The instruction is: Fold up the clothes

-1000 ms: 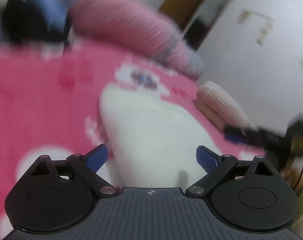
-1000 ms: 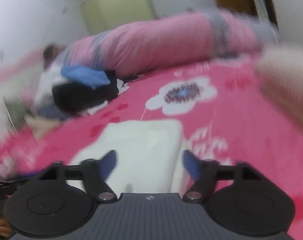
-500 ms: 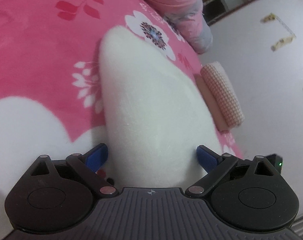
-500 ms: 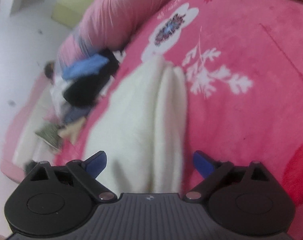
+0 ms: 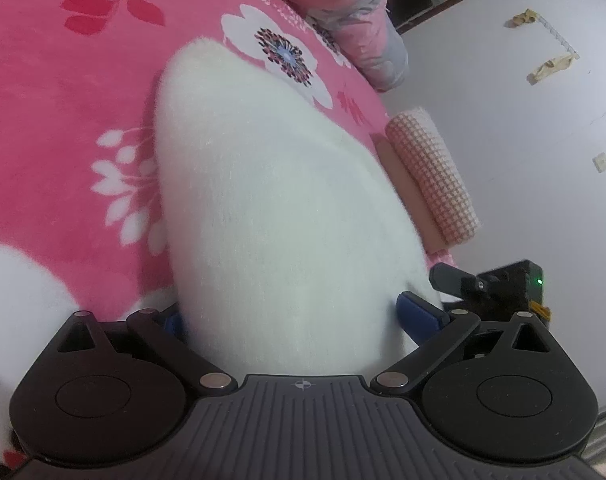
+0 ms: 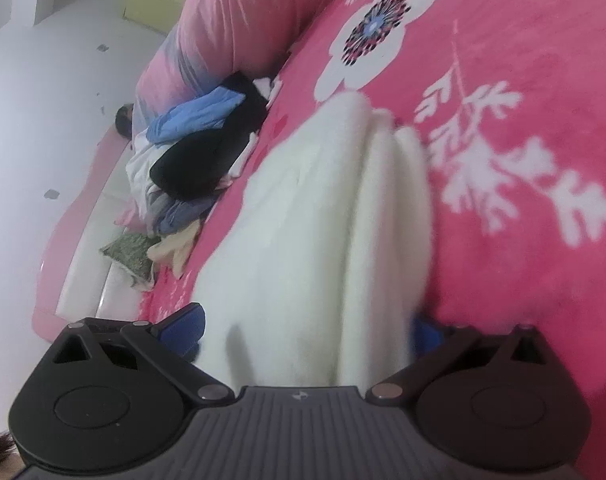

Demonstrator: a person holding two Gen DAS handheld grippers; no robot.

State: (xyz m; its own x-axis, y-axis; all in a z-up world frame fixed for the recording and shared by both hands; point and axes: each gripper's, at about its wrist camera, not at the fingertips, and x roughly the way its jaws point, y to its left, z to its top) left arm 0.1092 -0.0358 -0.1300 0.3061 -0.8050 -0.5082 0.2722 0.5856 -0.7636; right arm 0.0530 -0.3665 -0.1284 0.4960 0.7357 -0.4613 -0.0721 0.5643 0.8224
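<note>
The fuzzy white garment (image 5: 279,216) lay folded into a long thick bundle on the pink flowered bed (image 5: 63,128), layered edges showing along one side; the left claw (image 5: 299,316) stood wide apart around its near end; the right claw (image 6: 303,324) was opening, cloth between its blue pads (image 6: 183,326).

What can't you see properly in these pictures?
- Near end of the white garment: both views, hidden under the gripper bodies.
- Left gripper: its left pad is partly covered by the garment.
- Right gripper: jaws opening, garment between them; its right pad is mostly hidden and blurred.
- Clothes pile: right view, too tangled and small to tell pieces apart.
</note>
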